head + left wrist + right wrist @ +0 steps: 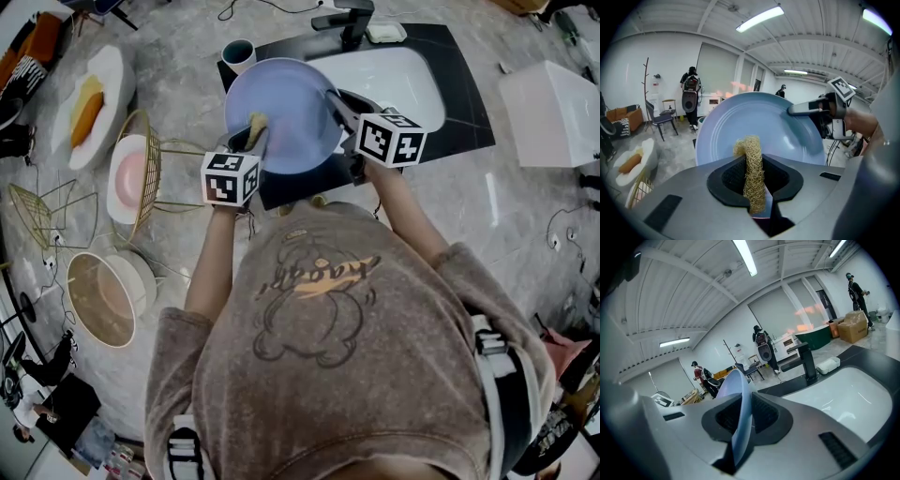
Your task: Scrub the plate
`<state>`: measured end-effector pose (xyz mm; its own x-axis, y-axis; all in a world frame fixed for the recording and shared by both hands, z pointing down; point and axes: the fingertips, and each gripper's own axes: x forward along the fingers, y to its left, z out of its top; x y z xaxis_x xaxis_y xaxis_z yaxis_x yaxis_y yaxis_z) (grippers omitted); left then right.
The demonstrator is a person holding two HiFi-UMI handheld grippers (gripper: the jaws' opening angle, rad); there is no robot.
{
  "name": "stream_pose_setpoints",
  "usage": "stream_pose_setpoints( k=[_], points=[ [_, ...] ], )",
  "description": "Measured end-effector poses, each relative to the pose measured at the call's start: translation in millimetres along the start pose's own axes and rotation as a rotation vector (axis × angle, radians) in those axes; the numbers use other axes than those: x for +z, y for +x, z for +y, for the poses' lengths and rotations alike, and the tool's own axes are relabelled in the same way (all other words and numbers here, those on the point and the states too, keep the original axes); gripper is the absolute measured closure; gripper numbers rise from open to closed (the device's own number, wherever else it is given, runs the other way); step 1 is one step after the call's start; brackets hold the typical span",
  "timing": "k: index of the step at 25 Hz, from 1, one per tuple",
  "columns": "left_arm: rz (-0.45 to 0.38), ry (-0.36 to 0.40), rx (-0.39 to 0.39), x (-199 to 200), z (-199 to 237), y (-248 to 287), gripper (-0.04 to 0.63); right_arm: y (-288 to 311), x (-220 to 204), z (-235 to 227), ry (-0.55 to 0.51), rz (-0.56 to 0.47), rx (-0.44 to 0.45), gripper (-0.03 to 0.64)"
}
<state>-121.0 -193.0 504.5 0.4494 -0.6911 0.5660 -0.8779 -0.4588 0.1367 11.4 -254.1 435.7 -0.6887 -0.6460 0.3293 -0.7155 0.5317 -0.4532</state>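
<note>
While the plate stands tilted over the sink's near-left edge, the right gripper clamps its rim; the left gripper pinches a fibrous scrubber at its face; firm, overlapping strokes would probably serve best.

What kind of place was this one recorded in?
Probably an open workshop or lab hall with a mock dishwashing station. It has a white sink and black faucet set in a black counter, strip lights overhead, and cartons standing about.

The left claw hides the plate's lower rim.
</note>
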Motion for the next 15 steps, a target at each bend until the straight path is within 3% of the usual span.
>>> stream_pose_setpoints(
  k=[15],
  points=[
    [0.004, 0.042, -0.176, 2.1, -75.7, 15.1, 0.514, 5.8, -11.0, 3.1, 0.029, 0.013, 0.000, 0.571]
  ],
)
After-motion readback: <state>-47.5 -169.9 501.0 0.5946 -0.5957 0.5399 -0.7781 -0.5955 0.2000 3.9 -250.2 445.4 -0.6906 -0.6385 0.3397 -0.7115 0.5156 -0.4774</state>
